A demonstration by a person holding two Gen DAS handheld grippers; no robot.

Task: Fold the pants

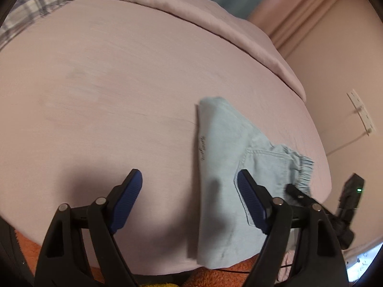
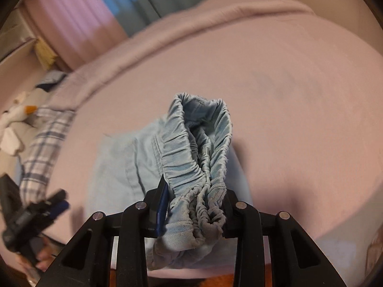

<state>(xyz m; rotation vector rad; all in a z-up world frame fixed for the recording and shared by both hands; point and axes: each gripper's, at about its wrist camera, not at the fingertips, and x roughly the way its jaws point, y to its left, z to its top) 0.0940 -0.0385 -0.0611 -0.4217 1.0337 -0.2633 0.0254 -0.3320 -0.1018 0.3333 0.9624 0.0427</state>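
The pants (image 1: pixel 225 167) are light blue denim-ish cotton, soft and a bit faded, and they're found folded into a long wedge shape on the lower right of the left wrist view, lying on the bed sheet (image 1: pixel 119 91) close to its near edge. A stitched back pocket is seen on the top layer, and the ruffled elastic waistband (image 2: pixel 198 157) is bunched up in tight gathers in the lower middle of the right wrist view.

That waistband is pinched by the right gripper (image 2: pixel 191 205), its black jaws closed right on the scrunched fabric, with a blue ribbed pad showing on one side. The left gripper (image 1: pixel 189 186) is held wide open above the sheet, nothing between its blue ribbed pads (image 1: pixel 126 201); one pad is seen over the pocket area, contact can't be told.

The sheet is smooth, matte pale pink. A puffy quilted duvet (image 1: pixel 215 21) is rolled along the upper part of the frame, and a checked blue-and-white cloth (image 1: pixel 36 2) is tucked in the upper left.
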